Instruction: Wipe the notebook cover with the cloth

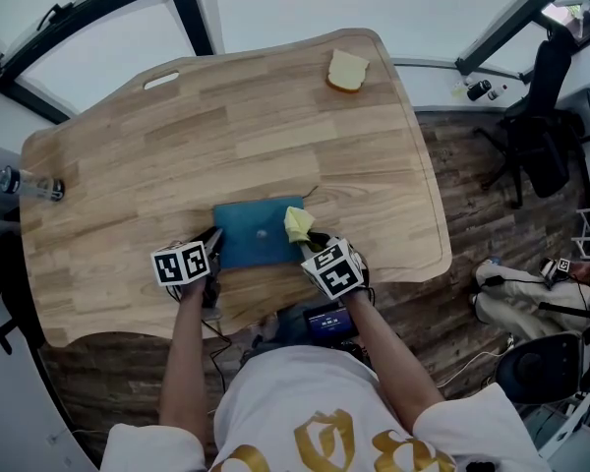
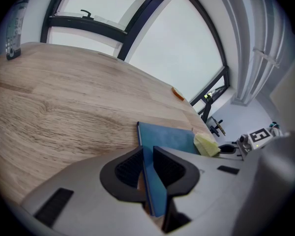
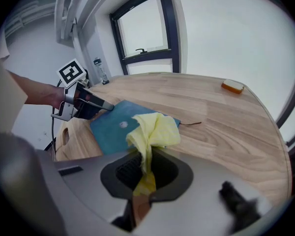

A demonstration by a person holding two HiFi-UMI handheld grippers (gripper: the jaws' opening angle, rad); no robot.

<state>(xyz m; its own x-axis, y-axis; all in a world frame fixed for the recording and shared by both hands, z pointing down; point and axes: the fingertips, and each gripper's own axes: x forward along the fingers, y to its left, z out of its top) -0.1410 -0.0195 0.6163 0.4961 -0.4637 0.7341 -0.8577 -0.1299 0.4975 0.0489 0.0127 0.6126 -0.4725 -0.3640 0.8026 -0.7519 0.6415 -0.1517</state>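
A blue notebook [image 1: 256,232] lies flat on the wooden table [image 1: 226,126], near its front edge. My left gripper [image 1: 212,242] is shut on the notebook's left edge; in the left gripper view the blue cover [image 2: 169,140] runs edge-on between the pads. My right gripper [image 1: 310,244] is shut on a yellow cloth [image 1: 297,223], which rests on the notebook's right end. In the right gripper view the cloth [image 3: 155,132] bunches out of the jaws over the notebook [image 3: 115,127], and the left gripper [image 3: 91,102] shows at the cover's far edge.
A slice of bread [image 1: 347,71] lies at the table's far right. A clear bottle [image 1: 28,184] lies at the left edge. A black office chair [image 1: 536,136] and a seated person [image 1: 531,298] are on the floor to the right.
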